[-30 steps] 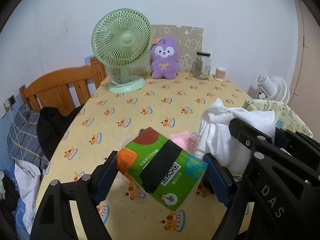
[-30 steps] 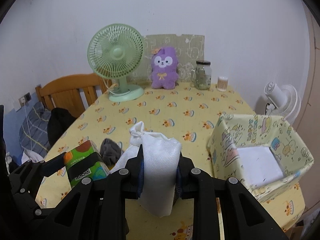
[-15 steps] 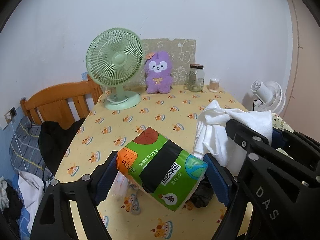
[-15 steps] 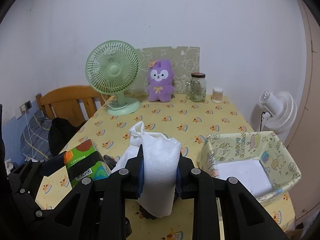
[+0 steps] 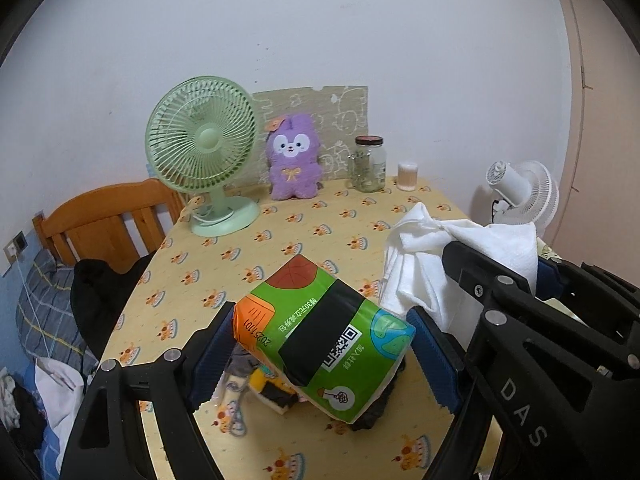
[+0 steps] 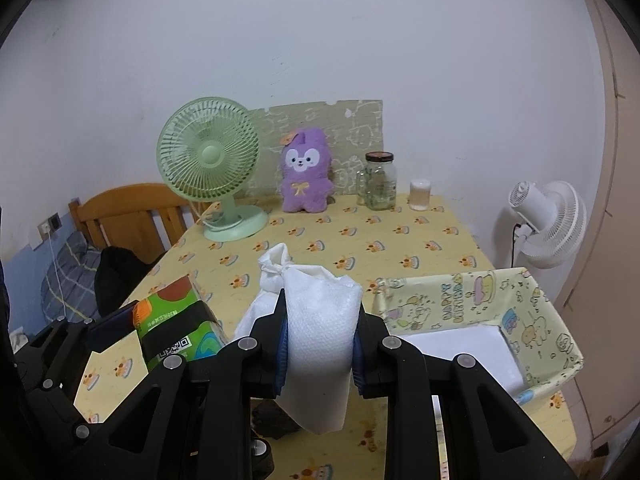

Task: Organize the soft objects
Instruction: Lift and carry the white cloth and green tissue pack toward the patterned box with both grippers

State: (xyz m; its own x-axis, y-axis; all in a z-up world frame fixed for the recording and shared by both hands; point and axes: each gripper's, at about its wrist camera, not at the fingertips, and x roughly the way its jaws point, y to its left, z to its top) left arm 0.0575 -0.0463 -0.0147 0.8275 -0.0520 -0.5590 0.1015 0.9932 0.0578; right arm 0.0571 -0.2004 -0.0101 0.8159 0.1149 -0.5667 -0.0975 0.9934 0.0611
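My left gripper (image 5: 320, 354) is shut on a green tissue pack (image 5: 324, 336), held tilted above the yellow tablecloth (image 5: 256, 256). The same tissue pack (image 6: 176, 332) shows at the lower left of the right wrist view. My right gripper (image 6: 320, 350) is shut on a white cloth (image 6: 320, 336) that hangs down between its pads. From the left wrist view the white cloth (image 5: 432, 264) is just right of the pack. A patterned fabric box (image 6: 476, 320) with a white lining stands on the table to the right of the cloth. Small soft items (image 5: 264, 384) lie under the pack, partly hidden.
At the far edge of the table stand a green fan (image 6: 212, 168), a purple plush toy (image 6: 306, 176), a glass jar (image 6: 380, 180) and a small cup (image 6: 420, 194). A wooden chair (image 6: 128, 216) with dark clothes is at the left, a white fan (image 6: 548, 220) off the table's right.
Both grippers have risen and drawn back from the table with their loads still held. Small items under the tissue pack have come into sight.
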